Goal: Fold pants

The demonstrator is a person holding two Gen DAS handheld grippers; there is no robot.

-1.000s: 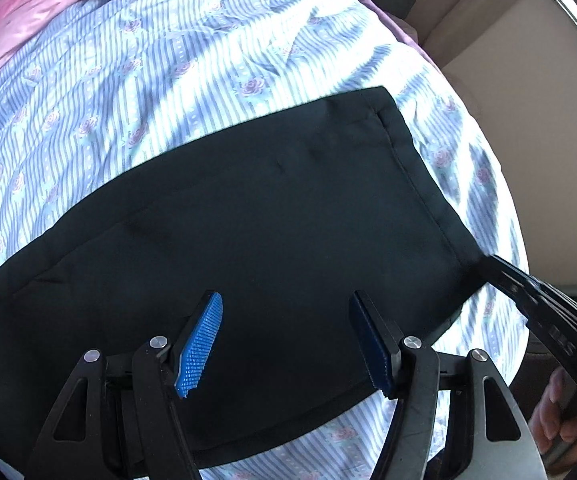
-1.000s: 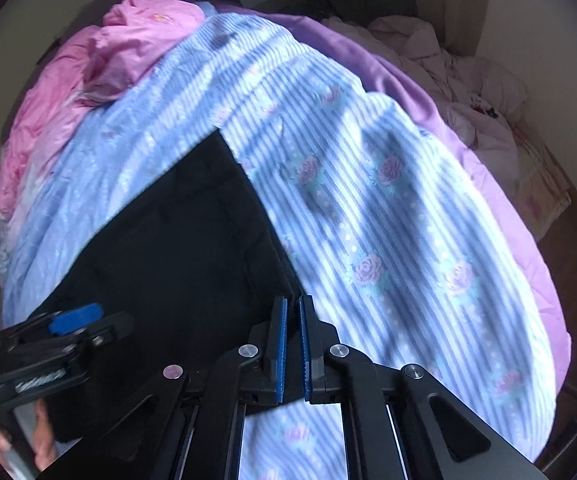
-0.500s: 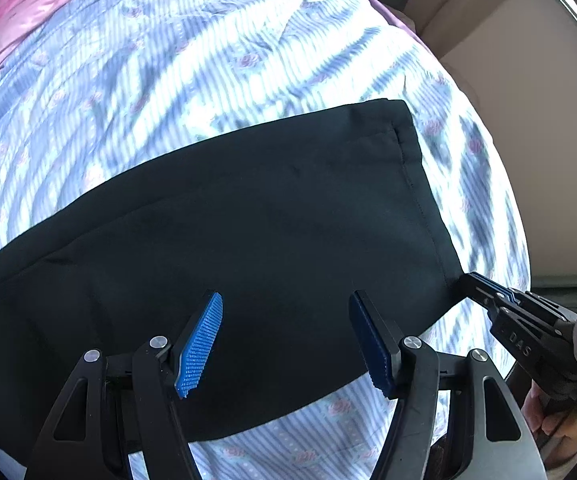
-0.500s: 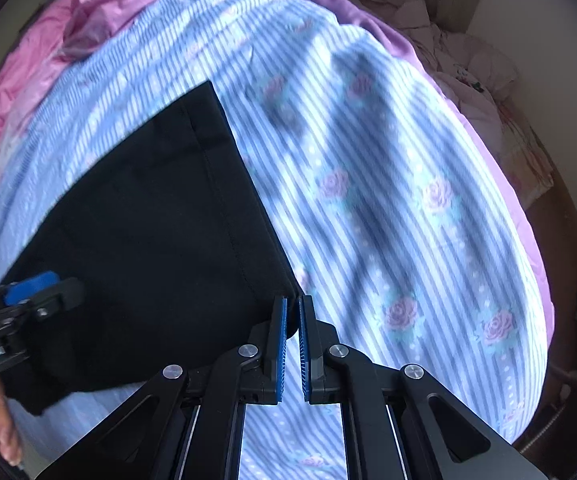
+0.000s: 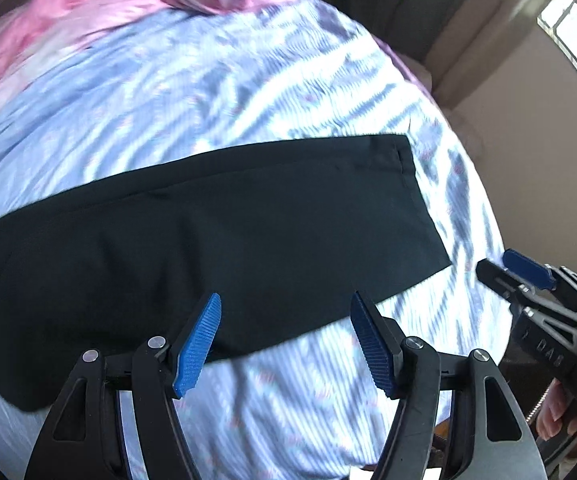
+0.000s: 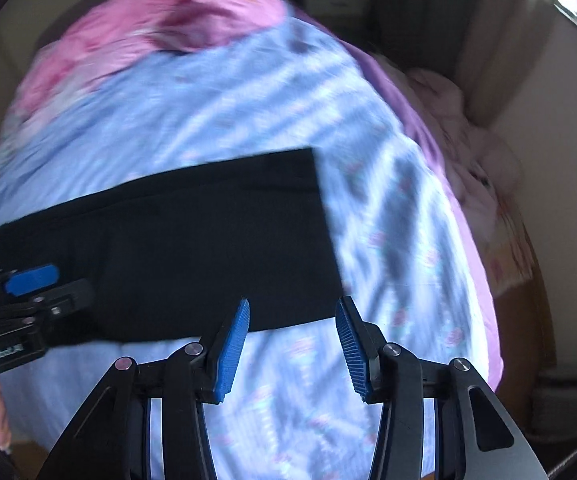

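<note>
The black pants [image 5: 224, 232] lie flat as a long folded band across the striped floral bedsheet [image 5: 248, 92]. My left gripper [image 5: 286, 320] hovers above their near edge, open, with nothing between its blue pads. In the right wrist view the pants [image 6: 192, 248] end in a straight hem at the right. My right gripper [image 6: 293, 320] hangs just above the near right corner. Its jaws are opening and hold nothing. Each gripper also shows in the other's view: the right gripper [image 5: 500, 268] beside the hem, the left gripper [image 6: 60, 286] over the pants' left part.
A pink quilt [image 6: 160, 36] is bunched at the far end of the bed. A purple sheet edge [image 6: 428, 132] and a pale heap of bedding [image 6: 472, 152] lie to the right, near the wall. A hand [image 5: 552, 412] holds the right gripper's handle.
The right gripper was shut on the pants' near corner; it has let go and its jaws have spread. Both grippers have risen and drawn back, and the pants now lie flat.
</note>
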